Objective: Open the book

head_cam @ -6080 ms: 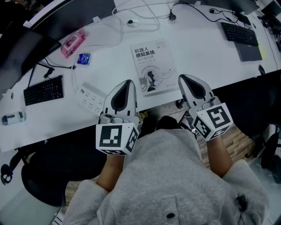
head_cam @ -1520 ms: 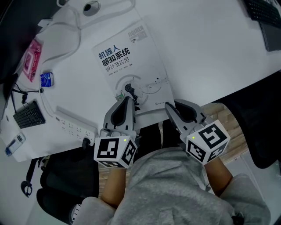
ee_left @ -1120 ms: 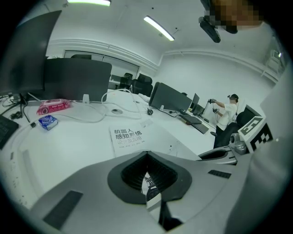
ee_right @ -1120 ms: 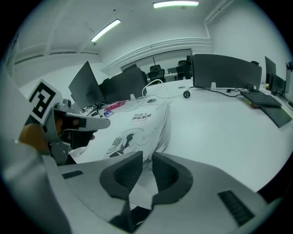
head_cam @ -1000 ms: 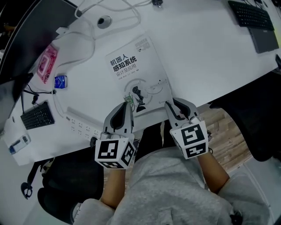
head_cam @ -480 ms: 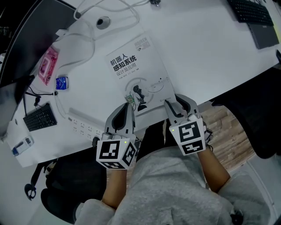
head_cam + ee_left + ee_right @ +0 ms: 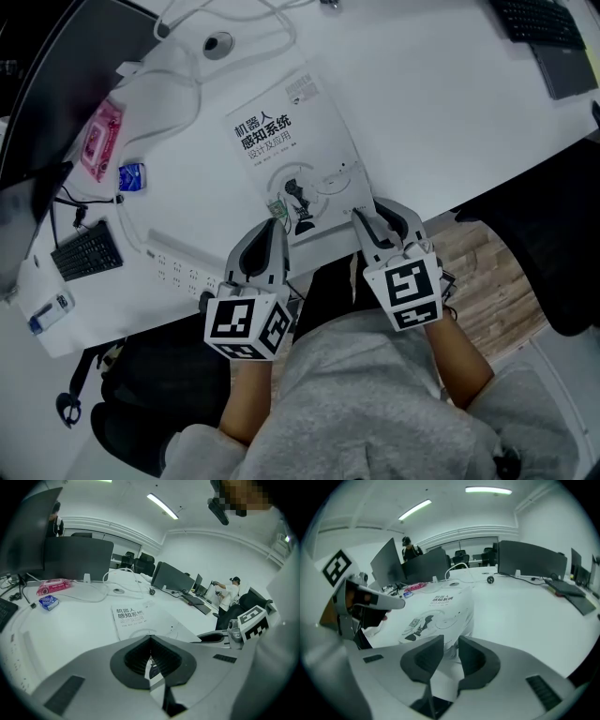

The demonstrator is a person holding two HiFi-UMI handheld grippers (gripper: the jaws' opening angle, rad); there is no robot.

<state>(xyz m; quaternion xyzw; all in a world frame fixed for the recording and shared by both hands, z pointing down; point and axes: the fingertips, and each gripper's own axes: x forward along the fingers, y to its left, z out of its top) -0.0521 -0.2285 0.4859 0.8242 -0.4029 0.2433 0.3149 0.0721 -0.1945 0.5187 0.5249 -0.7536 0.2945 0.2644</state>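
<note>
Open passage over bare desk right of book. Blocked at left by power strip, cables upper left.

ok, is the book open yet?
No, the book lies closed, front cover up, on the desk.

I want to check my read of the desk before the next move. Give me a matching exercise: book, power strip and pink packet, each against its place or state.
Things:
1. book
2. power strip
3. pink packet

Place or state:
A. far left, next to a small blue packet
B. closed, cover up
C. left of the book, by the desk's near edge

Pairs: 1-B, 2-C, 3-A.
</note>
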